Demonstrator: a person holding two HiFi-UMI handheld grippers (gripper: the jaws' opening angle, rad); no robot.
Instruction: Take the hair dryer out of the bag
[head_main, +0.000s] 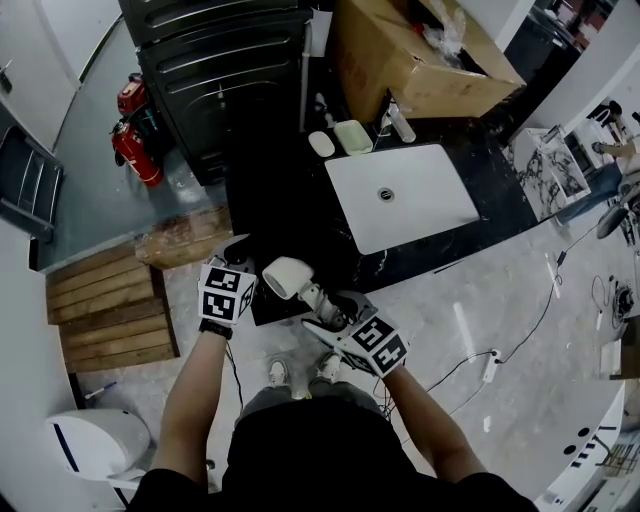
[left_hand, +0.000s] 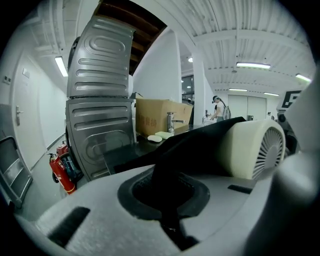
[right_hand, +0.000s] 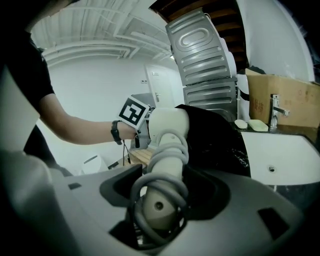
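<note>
The cream hair dryer (head_main: 289, 277) hangs in front of the dark counter edge, its handle wrapped in a coiled cord. My right gripper (head_main: 330, 312) is shut on that handle; in the right gripper view the handle (right_hand: 161, 197) sits between the jaws of my right gripper (right_hand: 160, 205), with the dryer's head (right_hand: 168, 125) beyond. The black bag (right_hand: 217, 142) hangs behind the dryer. My left gripper (head_main: 243, 257) is shut on the bag's fabric. In the left gripper view, black cloth (left_hand: 197, 145) runs out of my left gripper (left_hand: 167, 202) and drapes over the dryer's grille end (left_hand: 257, 150).
A white sink basin (head_main: 400, 205) is set in the black counter (head_main: 270, 170). A cardboard box (head_main: 420, 50) and a soap dish (head_main: 352, 136) stand behind it. A grey metal cabinet (head_main: 220, 70), two fire extinguishers (head_main: 135, 150) and a wooden pallet (head_main: 110, 310) are at left.
</note>
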